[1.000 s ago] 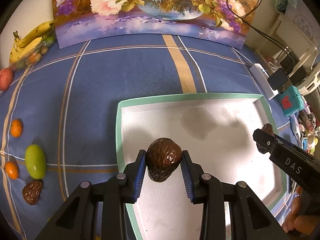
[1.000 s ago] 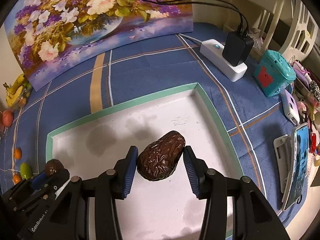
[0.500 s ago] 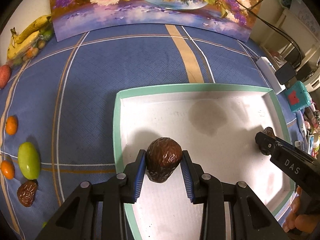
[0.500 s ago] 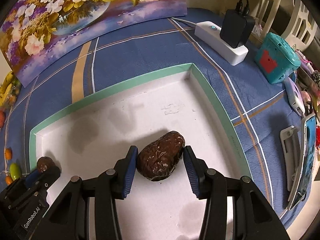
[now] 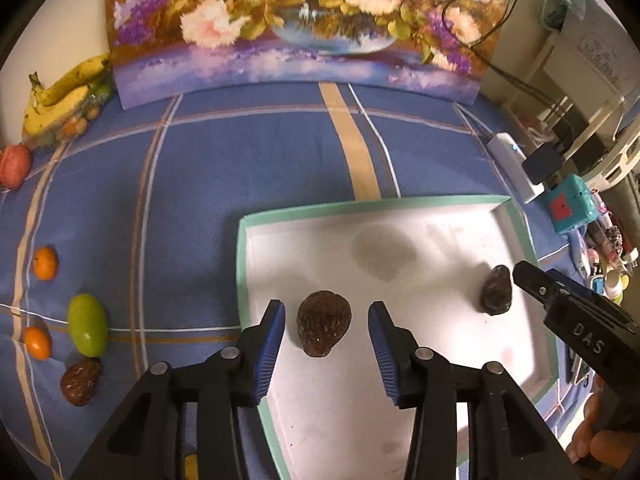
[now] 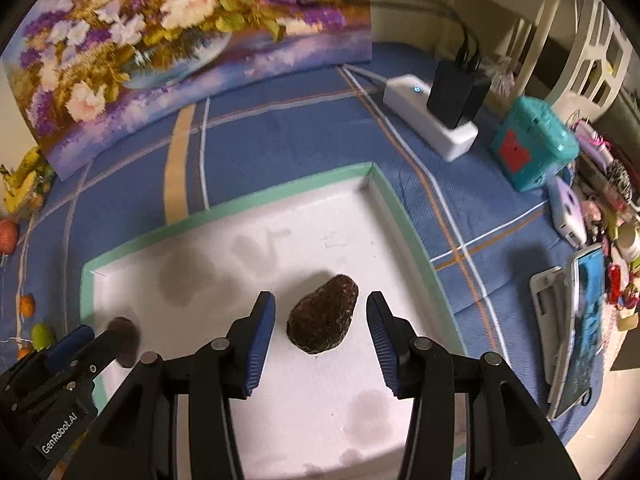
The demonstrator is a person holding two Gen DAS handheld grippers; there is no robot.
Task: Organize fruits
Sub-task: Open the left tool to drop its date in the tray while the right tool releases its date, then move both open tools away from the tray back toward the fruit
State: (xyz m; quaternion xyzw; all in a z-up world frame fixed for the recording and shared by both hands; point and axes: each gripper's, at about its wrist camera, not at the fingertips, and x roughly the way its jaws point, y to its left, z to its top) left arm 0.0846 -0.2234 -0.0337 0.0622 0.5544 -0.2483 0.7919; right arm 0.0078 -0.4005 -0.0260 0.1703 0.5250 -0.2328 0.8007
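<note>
A white tray with a green rim (image 5: 242,264) lies on the blue cloth; it also shows in the right wrist view (image 6: 224,208). My left gripper (image 5: 326,334) is open, with a brown wrinkled fruit (image 5: 323,328) lying on the tray between its fingers. My right gripper (image 6: 320,334) is open around a second brown wrinkled fruit (image 6: 322,320), also lying on the tray; this fruit shows in the left wrist view (image 5: 496,290) beside the right gripper's finger. A third brown fruit (image 5: 80,382), a green fruit (image 5: 87,324) and two small oranges (image 5: 45,263) (image 5: 37,343) lie on the cloth to the left.
Bananas (image 5: 60,96) and a red fruit (image 5: 14,166) sit at the far left. A flower painting (image 5: 296,24) stands at the back. A white power strip with a black charger (image 6: 438,116), a teal box (image 6: 534,144) and phones (image 6: 576,332) lie right of the tray.
Both grippers have opened and let go of their brown fruits, which now lie on the tray. Both have drawn back a little.
</note>
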